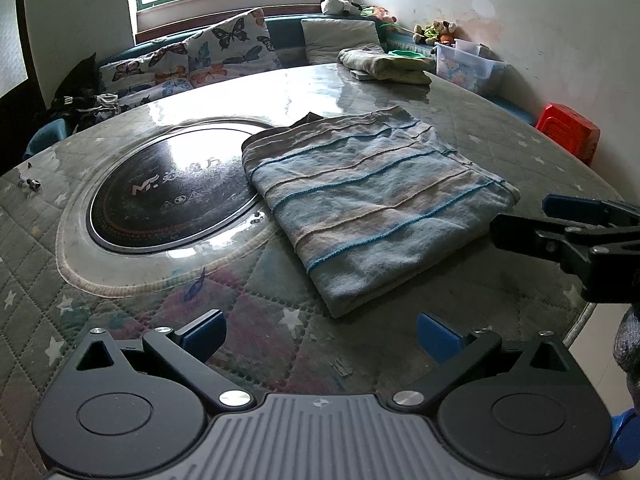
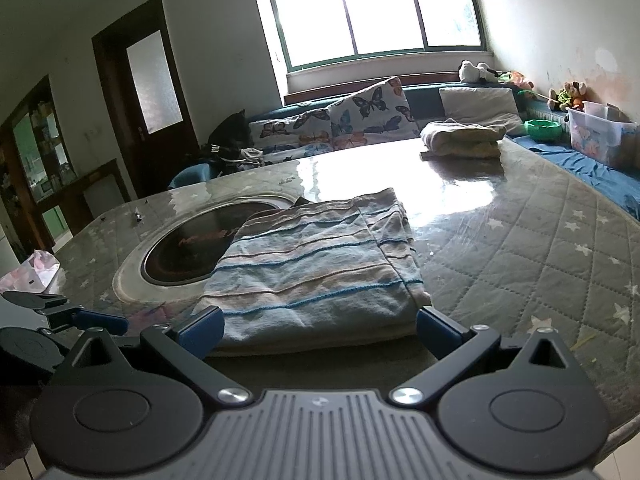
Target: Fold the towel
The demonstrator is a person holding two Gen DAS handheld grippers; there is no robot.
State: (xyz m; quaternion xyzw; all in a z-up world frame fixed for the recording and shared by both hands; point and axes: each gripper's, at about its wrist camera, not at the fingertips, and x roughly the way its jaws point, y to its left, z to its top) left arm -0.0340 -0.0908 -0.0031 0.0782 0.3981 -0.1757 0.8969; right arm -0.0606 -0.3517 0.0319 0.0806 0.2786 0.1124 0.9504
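A striped blue and beige towel [image 1: 360, 196] lies folded flat on the round table, part of it over the black hob. In the right wrist view the towel [image 2: 316, 272] sits just ahead of my right gripper [image 2: 320, 330], which is open with its blue pads on either side of the near edge, holding nothing. My left gripper [image 1: 320, 336] is open over bare tablecloth, a short way in front of the towel's near corner. In the left wrist view the right gripper [image 1: 560, 220] reaches in from the right, close to the towel's right edge.
A round inset hob [image 1: 172, 196] sits in the quilted, glossy table [image 1: 120, 300]. Another folded cloth pile [image 1: 384, 65] rests at the far side. Cushions, soft toys and a clear storage box [image 2: 600, 136] line the bench behind. A red stool [image 1: 568, 130] stands to the right.
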